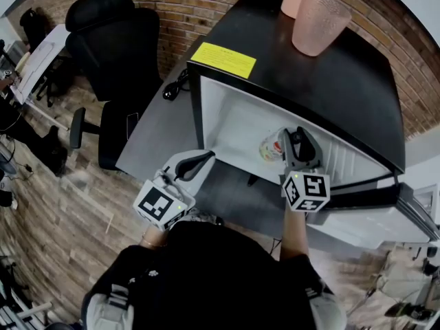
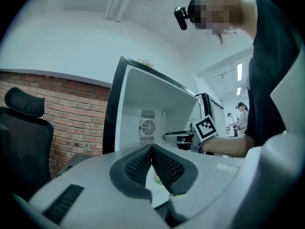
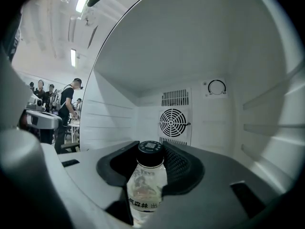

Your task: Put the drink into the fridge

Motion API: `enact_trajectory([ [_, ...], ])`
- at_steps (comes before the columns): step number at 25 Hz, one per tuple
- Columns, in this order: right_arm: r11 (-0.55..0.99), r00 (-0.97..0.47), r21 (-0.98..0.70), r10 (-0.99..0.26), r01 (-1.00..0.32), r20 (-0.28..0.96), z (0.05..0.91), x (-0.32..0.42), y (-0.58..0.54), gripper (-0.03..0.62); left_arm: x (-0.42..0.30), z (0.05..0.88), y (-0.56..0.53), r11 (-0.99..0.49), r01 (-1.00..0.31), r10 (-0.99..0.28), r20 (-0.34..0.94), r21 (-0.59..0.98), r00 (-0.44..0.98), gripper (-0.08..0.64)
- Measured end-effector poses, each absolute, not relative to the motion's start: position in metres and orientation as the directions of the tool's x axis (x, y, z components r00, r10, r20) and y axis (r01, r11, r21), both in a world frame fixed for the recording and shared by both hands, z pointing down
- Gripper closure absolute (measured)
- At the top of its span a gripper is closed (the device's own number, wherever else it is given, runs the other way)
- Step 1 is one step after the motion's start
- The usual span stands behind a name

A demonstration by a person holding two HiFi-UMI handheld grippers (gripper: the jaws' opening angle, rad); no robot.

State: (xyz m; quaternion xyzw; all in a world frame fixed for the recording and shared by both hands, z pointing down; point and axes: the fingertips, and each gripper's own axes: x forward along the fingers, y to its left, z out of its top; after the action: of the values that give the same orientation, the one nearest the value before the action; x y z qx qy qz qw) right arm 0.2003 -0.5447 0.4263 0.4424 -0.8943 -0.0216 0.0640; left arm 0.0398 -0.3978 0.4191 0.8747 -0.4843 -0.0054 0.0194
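Right tongs [image 1: 296,142] grip one black-capped bottle [image 3: 147,185] with a Chinese-print label inside the open fridge [image 1: 230,112], left tongs [image 2: 151,148] closed empty outside it, one yellow sticker [image 1: 223,60] and two pink cups [image 1: 318,23] on top.

Drink [image 3: 147,187]: clear bottle, black cap, printed label, pale contents. It is upright inside the fridge [image 1: 344,95], in front of the round fan grille [image 3: 174,123] on the fridge's back wall. The right tongs [image 3: 151,152] clasp it below the cap. Fridge: black shell, white interior, door open.
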Motion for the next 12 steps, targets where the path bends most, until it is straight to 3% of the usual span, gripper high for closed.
enact_trajectory([
  [12,0.615,-0.606,0.125,-0.788,-0.778,0.105,0.4268,0.1925,-0.5488,0.443,0.0399,0.4222,-0.3940,-0.516,-0.853,-0.854,0.034,0.077,0.520,0.561],
])
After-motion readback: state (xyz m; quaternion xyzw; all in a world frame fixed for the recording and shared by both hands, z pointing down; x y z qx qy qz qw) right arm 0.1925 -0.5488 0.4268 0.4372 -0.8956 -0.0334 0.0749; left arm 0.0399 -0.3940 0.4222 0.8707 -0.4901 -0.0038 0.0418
